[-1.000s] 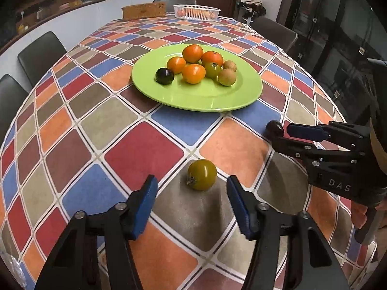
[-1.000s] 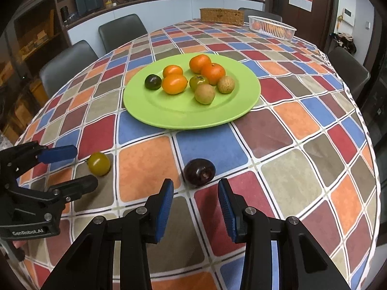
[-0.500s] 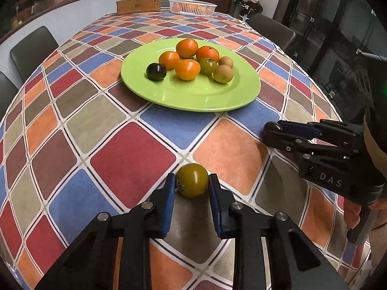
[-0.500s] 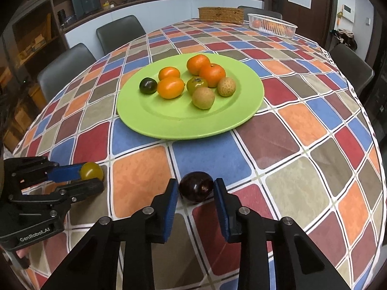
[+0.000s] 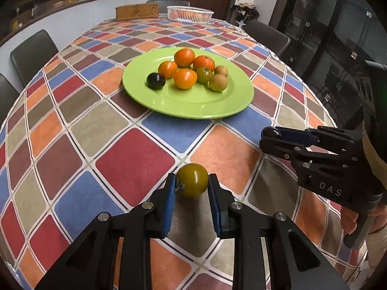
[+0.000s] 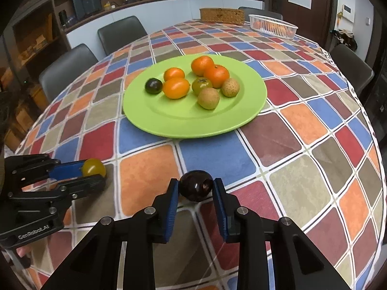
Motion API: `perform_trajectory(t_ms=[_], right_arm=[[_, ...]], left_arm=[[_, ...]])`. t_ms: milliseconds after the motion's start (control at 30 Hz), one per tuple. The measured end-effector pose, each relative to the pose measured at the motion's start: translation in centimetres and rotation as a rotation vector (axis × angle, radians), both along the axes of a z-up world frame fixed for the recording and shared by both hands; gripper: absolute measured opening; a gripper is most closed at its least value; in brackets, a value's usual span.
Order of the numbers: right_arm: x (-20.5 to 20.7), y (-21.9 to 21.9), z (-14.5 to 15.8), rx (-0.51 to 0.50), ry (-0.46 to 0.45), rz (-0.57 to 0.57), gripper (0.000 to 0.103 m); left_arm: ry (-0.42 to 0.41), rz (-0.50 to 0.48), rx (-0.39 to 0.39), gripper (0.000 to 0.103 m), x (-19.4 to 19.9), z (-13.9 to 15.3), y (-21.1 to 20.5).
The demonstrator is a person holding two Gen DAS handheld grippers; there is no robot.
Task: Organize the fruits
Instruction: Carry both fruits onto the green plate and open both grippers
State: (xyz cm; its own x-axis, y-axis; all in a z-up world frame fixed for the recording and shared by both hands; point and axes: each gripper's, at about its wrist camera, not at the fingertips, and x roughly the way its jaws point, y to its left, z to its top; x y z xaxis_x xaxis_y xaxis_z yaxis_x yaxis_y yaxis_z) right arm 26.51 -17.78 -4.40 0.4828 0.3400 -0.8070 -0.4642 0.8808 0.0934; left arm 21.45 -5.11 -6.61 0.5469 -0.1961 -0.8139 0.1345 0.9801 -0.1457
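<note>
the left gripper [image 5: 192, 188], black with blue pads, is pinched tight on a small round yellow-green tomato [image 5: 192, 180]. the tomato sits between the two pads, at their tips, and both pads press on its sides. its little dried stem end points to the left pad. the jaws came together on it just now. the tomato is just over the table with the checked cloth of red, blue, orange and grey squares [image 5: 135, 159], near the edge closest to the person.

the right gripper [image 6: 196, 189], also black with blue pads, is pinched tight on a small round dark purple fruit [image 6: 196, 185]. both pads touch its sides, and a small dent in the fruit faces the right pad. these jaws closed the last little bit just now too. this fruit is low over the cloth, a bit to the right of the tomato.

the two grippers are side by side and apart. a person's hand [image 5: 350, 220] holds the handle of the right one.

past both fruits, in the middle of the table, is a big round light green plate [image 6: 183, 125]. on it lie four orange fruits, one green tomato, two brown round fruits and one dark one, close together.

at the far end of the table are a white plastic basket [image 6: 273, 25] and a brown woven box [image 6: 221, 15]. dark chairs stand around the table.
</note>
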Motion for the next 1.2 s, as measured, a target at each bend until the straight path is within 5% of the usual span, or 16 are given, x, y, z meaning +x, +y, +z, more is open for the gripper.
perform_trajectory(t_ms=[600, 867, 1200], right_arm=[[-2.5, 0.8, 6.9, 0.077, -0.188, -0.021, 0.029], [-1.4, 1.9, 7.5, 0.121, -0.209, -0.046, 0.029], [1.5, 3.7, 6.4, 0.112, -0.206, -0.075, 0.030]], left_arm=[[-0.172, -0.057, -0.026, 0.026, -0.1, 5.9, 0.7], [-0.247, -0.073, -0.014, 0.026, 1.8, 7.3, 2.0], [-0.230, -0.090, -0.069, 0.026, 6.0, 6.4, 3.3]])
